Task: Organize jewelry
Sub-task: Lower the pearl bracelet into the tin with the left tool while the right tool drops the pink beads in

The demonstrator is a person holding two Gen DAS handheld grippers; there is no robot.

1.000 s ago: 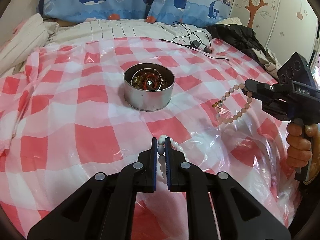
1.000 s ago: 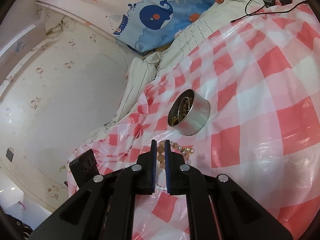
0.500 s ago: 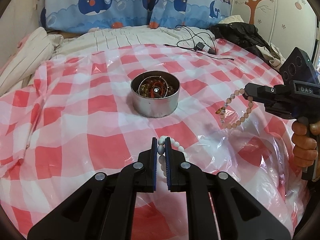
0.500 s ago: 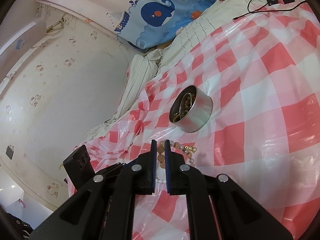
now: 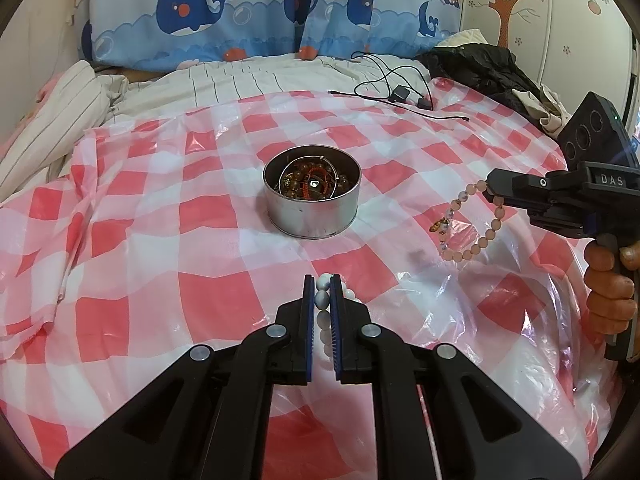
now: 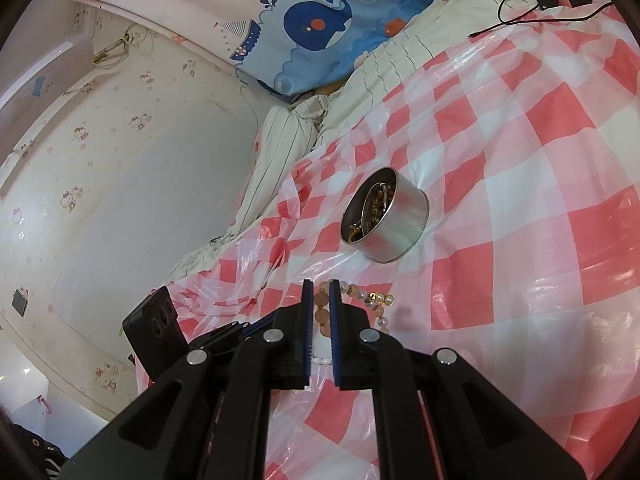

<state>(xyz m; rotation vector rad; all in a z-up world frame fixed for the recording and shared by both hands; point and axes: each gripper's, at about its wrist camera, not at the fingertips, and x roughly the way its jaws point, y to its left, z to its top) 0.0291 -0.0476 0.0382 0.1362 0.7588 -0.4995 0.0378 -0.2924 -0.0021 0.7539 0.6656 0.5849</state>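
Both grippers are clamped on bead bracelets above the red-checked plastic sheet [image 5: 168, 248]. Left gripper [image 5: 322, 300] pinches a white bead bracelet [image 5: 322, 299] between its pads. Right gripper [image 6: 321, 304] grips a pink bead bracelet [image 5: 472, 236], which dangles free. Ahead of both, apart, stands the round metal tin [image 5: 312, 208] holding jewelry.

My left gripper [image 5: 322, 298] is black plastic with thin blue pads and round silver screws on its arms. My right gripper [image 5: 491, 191] looks the same, with white letters "DAS" and a black box with three round holes on top.
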